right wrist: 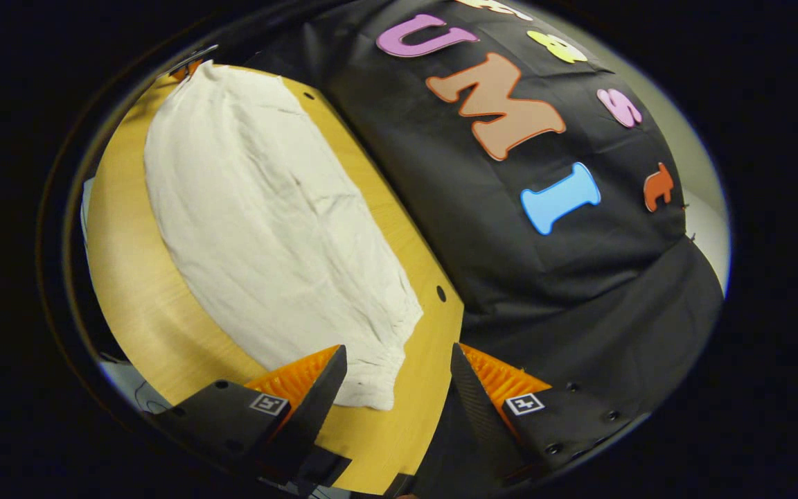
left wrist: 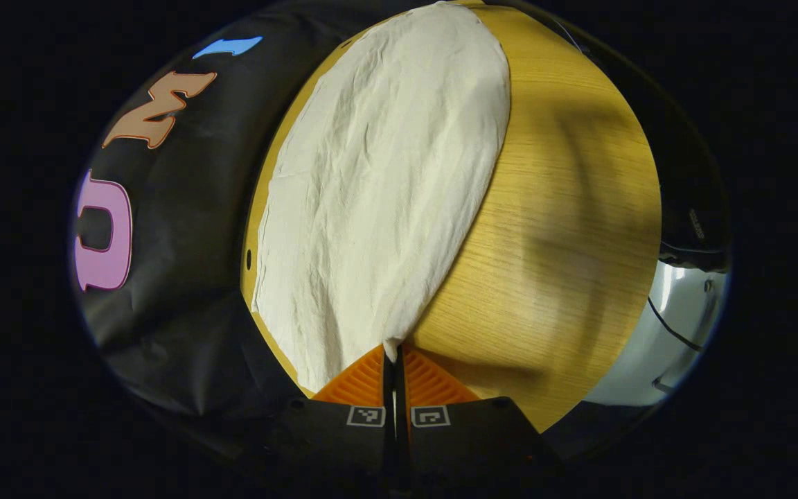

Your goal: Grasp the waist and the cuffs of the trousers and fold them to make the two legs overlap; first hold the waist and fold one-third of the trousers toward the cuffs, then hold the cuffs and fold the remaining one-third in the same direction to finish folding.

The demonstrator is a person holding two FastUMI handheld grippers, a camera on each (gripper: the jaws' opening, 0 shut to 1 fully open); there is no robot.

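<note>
Cream trousers spread flat on the wooden table, already narrowed to a single leg's width, so legs judged overlapped and the thirds folds not yet made. Left tongs pressed together on a corner of the cloth, both fingers pinching a small peak of fabric right at the tips; from there, the garment running straight ahead and slightly to the left, long axis in line with the fingers, far end near the table's far edge. Bare table to the right of these tongs, booth wall to the left.

Right tongs spread wide, nothing between them. Gathered end of the trousers lying just ahead of the gap and against the left finger, perhaps touching it, hard to tell. Long axis from here stretching forward and to the left, away from the tips. Table edge just to the right of the open fingers, booth wall beyond.

Which end is waist and which cuffs: cannot tell for sure; the bunched end by the right tongs looks elasticated. Next move likely hinging on the right tongs closing on that near end, being nearest, then carrying it along the long axis toward the opposite end.
</note>
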